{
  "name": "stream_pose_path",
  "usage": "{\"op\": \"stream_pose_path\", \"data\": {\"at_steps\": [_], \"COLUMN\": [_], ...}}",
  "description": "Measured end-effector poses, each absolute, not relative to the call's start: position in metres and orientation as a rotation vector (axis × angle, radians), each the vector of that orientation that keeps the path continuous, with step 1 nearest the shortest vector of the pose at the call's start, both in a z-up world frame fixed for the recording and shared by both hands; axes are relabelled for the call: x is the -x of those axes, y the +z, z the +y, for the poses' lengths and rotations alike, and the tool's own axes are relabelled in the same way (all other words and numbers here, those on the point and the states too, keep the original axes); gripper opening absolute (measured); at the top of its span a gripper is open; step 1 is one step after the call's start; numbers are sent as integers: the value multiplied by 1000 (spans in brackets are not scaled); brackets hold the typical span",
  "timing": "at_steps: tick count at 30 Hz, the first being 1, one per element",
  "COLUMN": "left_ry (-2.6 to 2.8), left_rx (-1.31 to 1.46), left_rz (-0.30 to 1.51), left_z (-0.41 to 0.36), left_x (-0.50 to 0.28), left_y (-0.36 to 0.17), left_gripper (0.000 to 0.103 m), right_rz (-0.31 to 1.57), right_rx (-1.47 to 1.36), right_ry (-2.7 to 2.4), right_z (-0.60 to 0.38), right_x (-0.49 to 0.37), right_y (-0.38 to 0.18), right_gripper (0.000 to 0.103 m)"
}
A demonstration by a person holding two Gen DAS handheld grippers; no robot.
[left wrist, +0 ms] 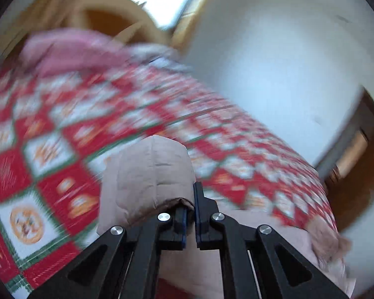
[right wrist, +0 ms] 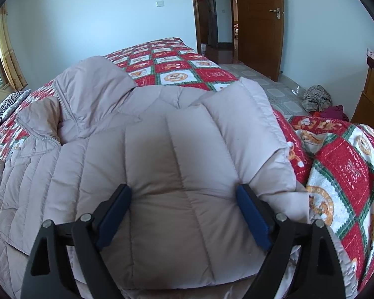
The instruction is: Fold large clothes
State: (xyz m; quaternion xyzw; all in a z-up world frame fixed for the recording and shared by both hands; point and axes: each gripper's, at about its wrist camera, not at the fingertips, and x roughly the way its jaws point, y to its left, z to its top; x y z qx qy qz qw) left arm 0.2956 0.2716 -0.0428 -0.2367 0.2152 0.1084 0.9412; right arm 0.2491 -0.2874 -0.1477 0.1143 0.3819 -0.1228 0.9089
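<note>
— On the bed (right wrist: pixel 179 62), what lies largest?

— Its red, white and green checked quilt (right wrist: pixel 346 174), and over that a pale quilted down coat (right wrist: pixel 162 164), spread across most of the near side. The coat's collar and zip edge sit up at the far left; a folded panel with a stitched hem runs down the right, just beside a bunched part of the quilt.

— And the room behind?

— Pale blue walls, a brown door (right wrist: pixel 259 25) standing open, a tiled floor (right wrist: pixel 281 94) with a small heap of cloth (right wrist: pixel 316 97) on it.

— How is the right tool (right wrist: pixel 184 214) held?

— Low and nearly level, pointing across the coat toward the foot of the bed. Its jaws stand wide apart, one blue pad (right wrist: pixel 114 216) on each side of a puffed section of coat, pressing into the fabric at both sides without pinching it together.

— The left tool (left wrist: pixel 190 214)?

— Tilted upward and rolled, so the quilt runs slantwise across a badly blurred view, with wall above. Its jaws are drawn almost together with a fold of coat (left wrist: pixel 152 174) caught between them; the fabric bulges up over the left finger.
</note>
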Motion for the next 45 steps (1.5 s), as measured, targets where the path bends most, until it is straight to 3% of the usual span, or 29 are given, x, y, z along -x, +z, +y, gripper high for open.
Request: {"op": "stream_pose_path", "data": {"at_steps": [5, 8, 13, 16, 19, 21, 22, 23, 25, 29, 33, 35, 42, 43, 44, 45], "left_ry": [-109, -307, -494, -458, -440, -460, -460, -456, -439, -370, -127, -12, 77, 79, 77, 72], "left_rx": [218, 72, -194, -341, -332, -273, -258, -247, -226, -123, 61, 135, 339, 327, 317, 313], "left_rz": [353, 355, 506, 675, 689, 694, 697, 691, 635, 585, 681, 745, 762, 765, 768, 771], "left_z": [139, 54, -67, -96, -89, -75, -70, -61, -42, 1, 72, 98, 137, 134, 132, 130], "left_x": [-293, -278, -262, -266, -260, -255, -253, -246, -228, -208, -228, -237, -234, -234, -232, -232], "left_y": [9, 6, -58, -107, -107, -95, -91, -86, -76, -74, -93, -109, -147, -146, -146, -147], "left_gripper": [4, 4, 5, 6, 8, 15, 31, 58, 83, 83, 83, 83, 84, 86, 88, 88], "right_rz": [785, 784, 781, 777, 774, 775, 775, 774, 754, 684, 576, 542, 613, 653, 663, 675], "right_rx": [-248, -254, -270, -283, -294, -292, -291, -292, -306, -289, -150, -9, 418, 439, 418, 369], "right_ry": [-249, -246, -239, -235, -230, -229, -230, -229, -230, -221, -70, 45, -6, -27, -35, -41], "right_z": [-289, -289, -292, -294, -295, -294, -294, -294, -295, -287, -229, -176, -72, -70, -73, -80], "right_x": [-249, -249, -249, -249, -249, -250, -250, -249, -245, -232, -209, -199, -234, -246, -250, -253], "right_y": [-149, -149, -149, -148, -149, -149, -148, -148, -146, -128, -87, -71, -103, -113, -114, -112], "right_gripper": [90, 90, 90, 90, 91, 92, 92, 92, 92, 92, 92, 101, 103, 101, 82, 44]}}
